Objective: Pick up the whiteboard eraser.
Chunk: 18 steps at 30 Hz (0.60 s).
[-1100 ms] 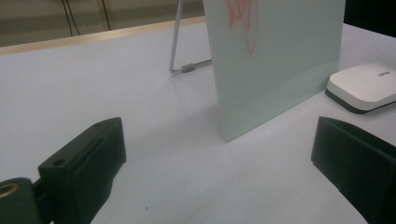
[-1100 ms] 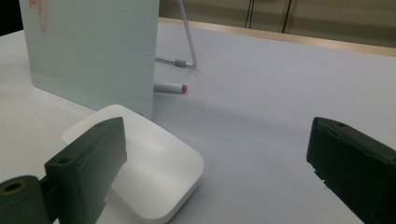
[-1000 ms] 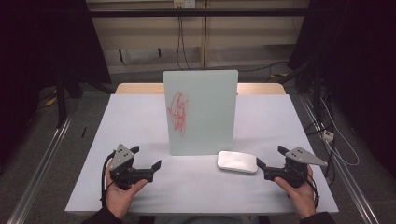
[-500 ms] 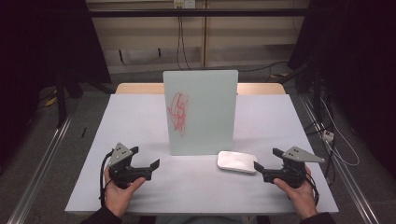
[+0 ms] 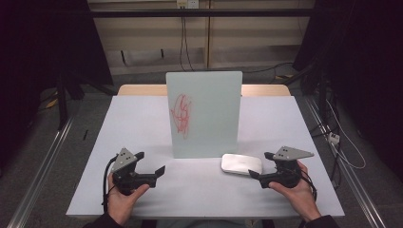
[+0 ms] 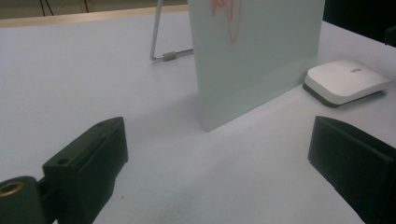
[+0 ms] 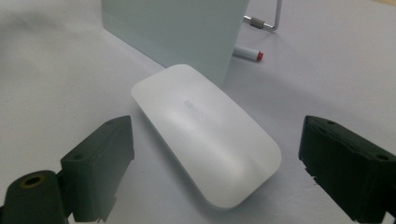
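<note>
Boards: one pale board [image 5: 204, 114] upright mid-surface [image 5: 142, 123], red scribble.
Erasers: one white eraser [image 5: 241, 164] just beside the board's foot.
Markers: one [image 7: 246, 53] behind the board.
Right tongs [image 5: 256, 177]: apart, just been closing, eraser ahead, untouched.
Left tongs [image 5: 159, 171]: apart, empty.

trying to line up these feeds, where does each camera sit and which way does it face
High view: above the person's side, facing forward and down at the table; both hands, left hand-held gripper, right hand-held gripper.
Left gripper view: rides the left hand-held gripper, facing the glass board; two black jaws.
Right gripper view: rides the right one, facing the white eraser; two black jaws.
Shared: board and eraser appear in all three.
</note>
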Motion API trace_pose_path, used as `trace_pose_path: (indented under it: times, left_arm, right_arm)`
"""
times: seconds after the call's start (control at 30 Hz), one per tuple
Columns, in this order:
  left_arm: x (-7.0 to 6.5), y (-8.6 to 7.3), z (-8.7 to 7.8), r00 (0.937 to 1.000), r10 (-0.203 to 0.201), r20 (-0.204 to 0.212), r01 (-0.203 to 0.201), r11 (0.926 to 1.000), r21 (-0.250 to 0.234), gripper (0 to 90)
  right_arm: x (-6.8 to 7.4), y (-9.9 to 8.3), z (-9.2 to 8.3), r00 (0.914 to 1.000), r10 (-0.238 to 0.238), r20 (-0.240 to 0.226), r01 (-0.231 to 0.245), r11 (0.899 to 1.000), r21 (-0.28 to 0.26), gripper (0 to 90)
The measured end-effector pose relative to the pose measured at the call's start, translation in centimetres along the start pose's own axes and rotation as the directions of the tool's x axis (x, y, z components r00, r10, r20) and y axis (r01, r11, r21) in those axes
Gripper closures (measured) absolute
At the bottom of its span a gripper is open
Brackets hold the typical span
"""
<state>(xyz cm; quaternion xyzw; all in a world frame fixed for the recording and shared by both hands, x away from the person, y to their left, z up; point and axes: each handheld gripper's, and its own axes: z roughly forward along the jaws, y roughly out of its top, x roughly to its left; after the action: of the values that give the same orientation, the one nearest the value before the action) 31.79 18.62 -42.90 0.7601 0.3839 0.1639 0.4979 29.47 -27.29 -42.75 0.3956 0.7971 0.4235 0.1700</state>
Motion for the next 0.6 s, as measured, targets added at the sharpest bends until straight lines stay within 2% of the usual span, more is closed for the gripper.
trace_pose_path:
  times: [0.27, 0.37, 0.53, 0.6]
  left_arm:
    - [0.1, 0.0, 0.4, 0.9999, -0.004, 0.014, 0.004, 0.9999, 0.011, 4.7]
    - [0.0, 0.0, 0.5, 0.9998, 0.002, 0.019, -0.002, 0.9999, 0.014, 4.7]
    - [0.0, -0.1, 0.5, 0.9997, 0.006, 0.022, -0.006, 0.9998, 0.018, 4.7]
    - [0.0, -0.1, 0.5, 0.9997, 0.003, 0.024, -0.003, 0.9998, 0.018, 4.7]
  right_arm:
    - [0.0, 1.3, 0.7, 0.9980, -0.056, -0.029, 0.056, 0.998, 0.032, 9.5]
    - [-0.1, 1.6, 1.1, 0.9971, -0.061, -0.046, 0.063, 0.997, 0.048, 10.2]
    - [-0.1, 2.2, 2.0, 0.9912, -0.111, -0.072, 0.117, 0.989, 0.092, 12.1]
    - [0.0, 2.5, 2.2, 0.9880, -0.138, -0.069, 0.144, 0.985, 0.096, 12.4]
